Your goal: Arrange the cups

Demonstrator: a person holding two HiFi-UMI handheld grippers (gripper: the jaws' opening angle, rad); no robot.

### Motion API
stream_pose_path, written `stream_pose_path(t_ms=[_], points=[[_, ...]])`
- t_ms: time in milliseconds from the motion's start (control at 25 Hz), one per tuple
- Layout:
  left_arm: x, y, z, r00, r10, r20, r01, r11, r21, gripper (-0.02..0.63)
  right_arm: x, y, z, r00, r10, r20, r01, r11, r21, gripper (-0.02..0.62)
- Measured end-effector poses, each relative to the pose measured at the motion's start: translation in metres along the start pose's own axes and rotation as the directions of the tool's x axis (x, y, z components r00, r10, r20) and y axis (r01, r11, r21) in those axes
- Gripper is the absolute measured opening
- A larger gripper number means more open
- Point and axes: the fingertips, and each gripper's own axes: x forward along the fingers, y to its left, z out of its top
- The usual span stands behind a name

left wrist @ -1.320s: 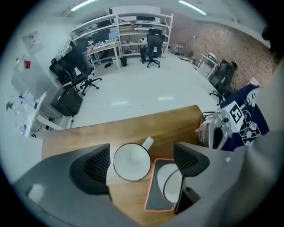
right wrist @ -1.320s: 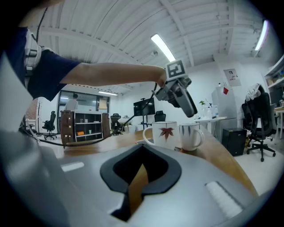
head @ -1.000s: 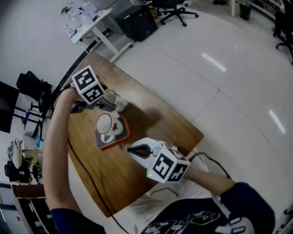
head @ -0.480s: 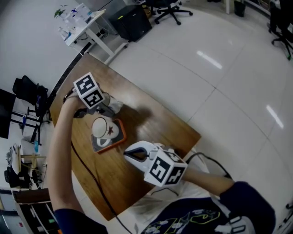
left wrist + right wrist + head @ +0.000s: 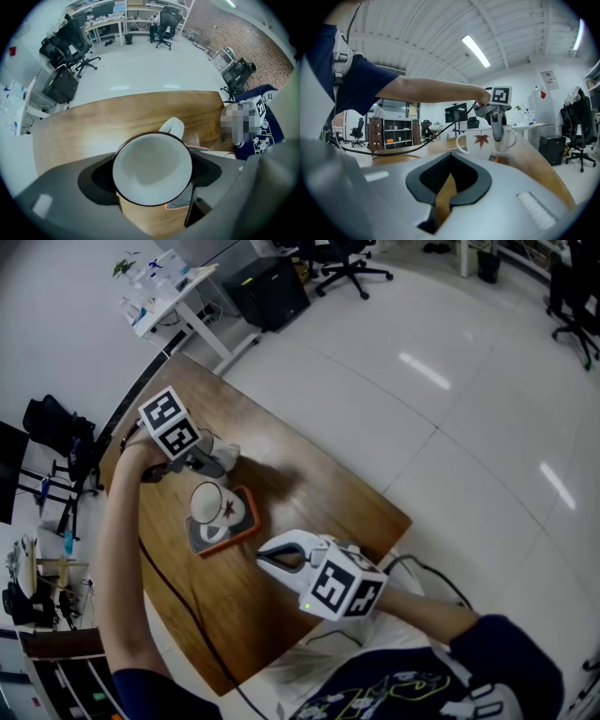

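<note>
In the left gripper view a plain white cup (image 5: 151, 165) with a dark rim fills the space between the jaws of my left gripper (image 5: 153, 172), its handle pointing away. That gripper (image 5: 204, 460) points straight down and is shut on the cup (image 5: 225, 454), just beyond the orange-edged grey coaster (image 5: 212, 538). A second white cup with a red maple leaf (image 5: 208, 502) stands on that coaster; the right gripper view shows the leaf cup (image 5: 477, 140) with the held cup (image 5: 509, 138) right beside it. My right gripper (image 5: 268, 555) hovers near the table's front, shut and empty (image 5: 447, 185).
The wooden table (image 5: 314, 493) ends close to the right of the coaster and at the front edge by my body. A black cable (image 5: 178, 601) trails over its left part. A white desk (image 5: 173, 282), a black box (image 5: 272, 287) and an office chair (image 5: 342, 263) stand beyond.
My left gripper has shifted a little to the left and down with the plain cup in it. The right gripper and the leaf cup have kept their places.
</note>
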Motion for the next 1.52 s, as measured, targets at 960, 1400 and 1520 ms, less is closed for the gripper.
stream_pose_path(t_ms=[960, 1400, 1520], points=[[0.000, -0.101, -0.182, 0.995, -0.103, 0.014, 0.104, 0.986, -0.132, 0.430, -0.004, -0.007, -0.006, 1.000, -0.007, -0.004, 0.007, 1.000, 0.004, 0.023], [0.013, -0.090, -0.141, 0.996, -0.081, -0.021, 0.080, 0.996, -0.051, 0.430, -0.003, -0.004, -0.006, 1.000, 0.010, -0.008, -0.010, 1.000, -0.003, 0.023], [0.015, -0.092, -0.136, 0.996, -0.091, -0.017, 0.091, 0.995, -0.037, 0.430, -0.004, -0.004, -0.006, 1.000, 0.011, -0.008, -0.011, 1.000, -0.002, 0.023]])
